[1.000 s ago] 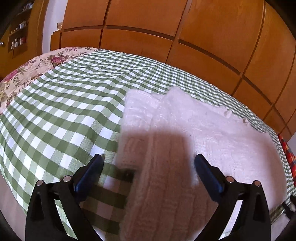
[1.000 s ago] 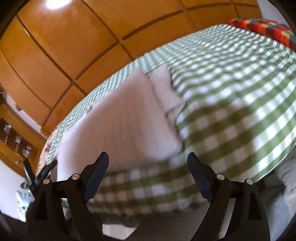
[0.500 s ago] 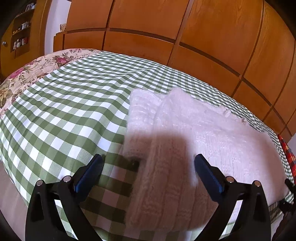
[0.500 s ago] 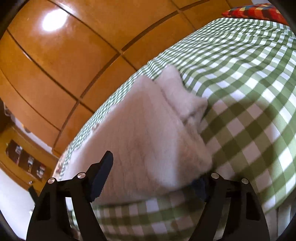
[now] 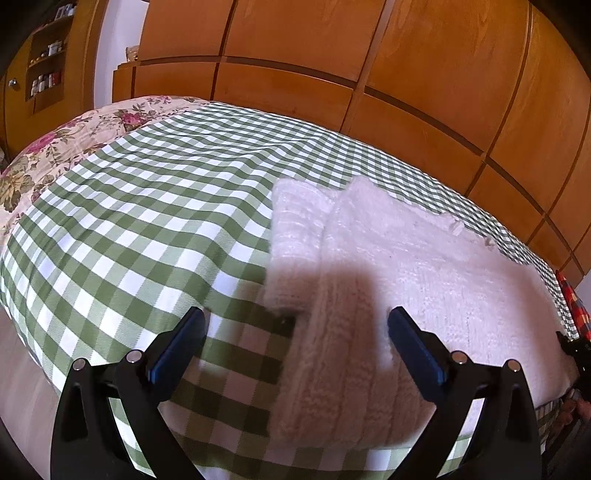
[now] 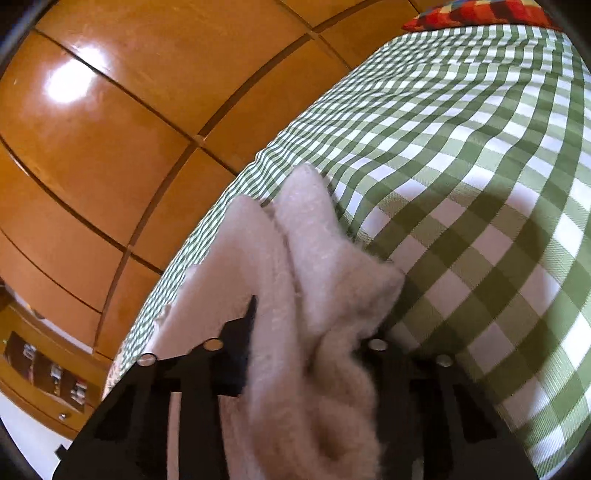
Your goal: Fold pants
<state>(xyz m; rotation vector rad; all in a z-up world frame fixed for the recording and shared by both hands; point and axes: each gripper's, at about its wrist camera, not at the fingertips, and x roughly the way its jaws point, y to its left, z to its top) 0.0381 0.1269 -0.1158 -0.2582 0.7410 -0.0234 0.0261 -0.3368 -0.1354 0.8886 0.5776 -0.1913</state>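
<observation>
While the wooden wardrobe (image 5: 388,59) is filling the whole top of both views, from nine o'clock through twelve to three, the bed (image 5: 140,206) is spreading below it under a green-and-white checked cover, with a floral bedspread (image 5: 55,147) showing at nine o'clock in the left wrist view and a red patchwork cushion (image 6: 476,13) lying at one o'clock in the right wrist view. A shelf with small jars (image 5: 46,79) is standing at ten o'clock in the left view.

The pants (image 5: 406,266), pale, fluffy and folded into a thick pile, are lying on the bed cover from the centre toward four o'clock of the left view, reaching the near edge of the bed.

The left gripper (image 5: 295,343) is hovering low over the near bed edge, pointing across the bed toward the wardrobe; its fingers (image 5: 177,347) are spread wide, one over bare checked cover at seven o'clock and the other over the pants at five o'clock, gripping nothing.

The right gripper (image 6: 314,347) is tilting leftward, and its fingers (image 6: 240,343) are pinching a bunched fold of the pants (image 6: 314,295) that is rising between them at six o'clock.
</observation>
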